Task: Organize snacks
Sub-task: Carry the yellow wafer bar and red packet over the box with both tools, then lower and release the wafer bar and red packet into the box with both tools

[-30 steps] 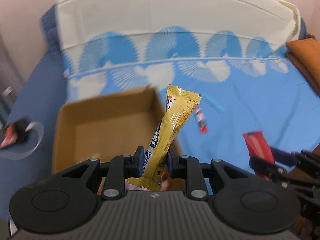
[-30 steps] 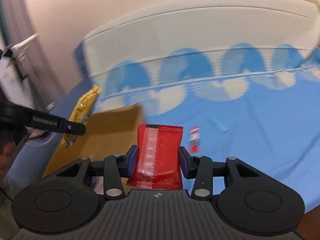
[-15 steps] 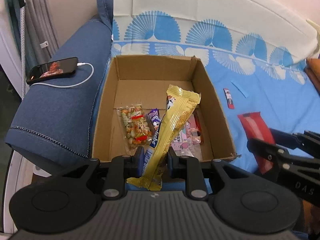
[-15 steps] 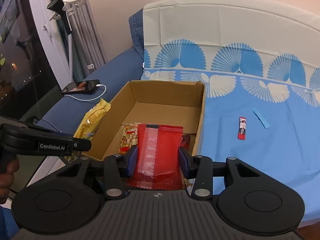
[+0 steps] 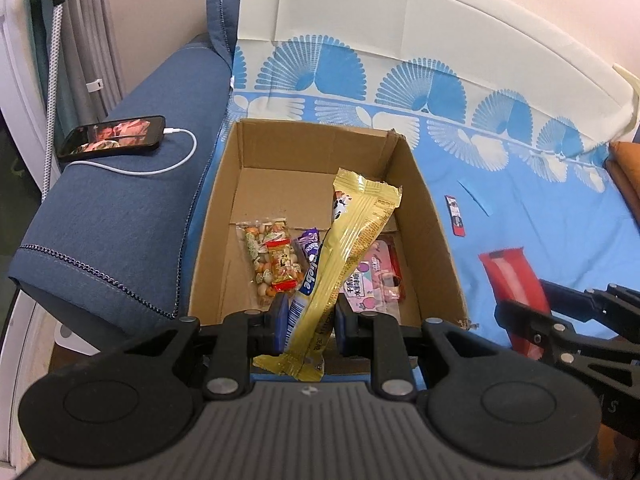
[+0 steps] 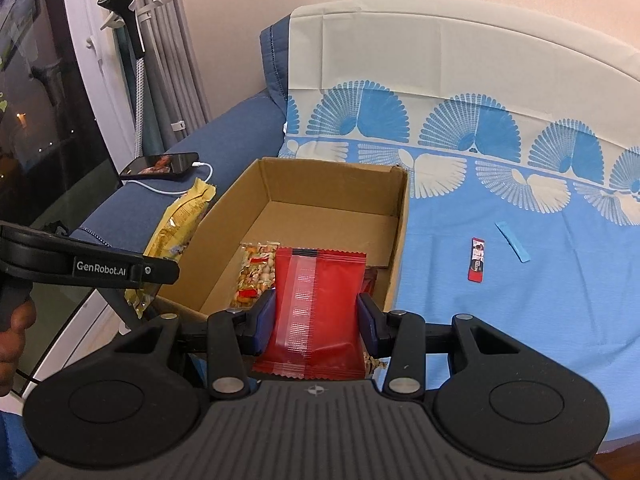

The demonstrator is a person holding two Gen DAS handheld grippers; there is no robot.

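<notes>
My left gripper [image 5: 311, 318] is shut on a long yellow snack bar [image 5: 352, 240] and holds it above the near edge of an open cardboard box [image 5: 216, 200]. My right gripper [image 6: 317, 326] is shut on a red snack packet [image 6: 318, 300], also above the box's [image 6: 400, 232] near edge, to the right of the left gripper. In the box lie a nut mix bag [image 5: 272, 260], a purple sweet [image 5: 310, 242] and a pink packet [image 5: 376, 276]. The red packet [image 5: 510, 276] and the yellow bar [image 6: 180, 216] each show in the other view.
The box stands on a blue patterned sheet [image 6: 520, 240] over a sofa. A small red-black snack stick [image 6: 477, 264] and a blue strip [image 6: 514, 242] lie on the sheet right of the box. A phone [image 5: 114, 136] on a white cable rests on the left armrest.
Both grippers have swung left from the open sheet to above the box, each still holding its snack. Over the last half second they moved little.
</notes>
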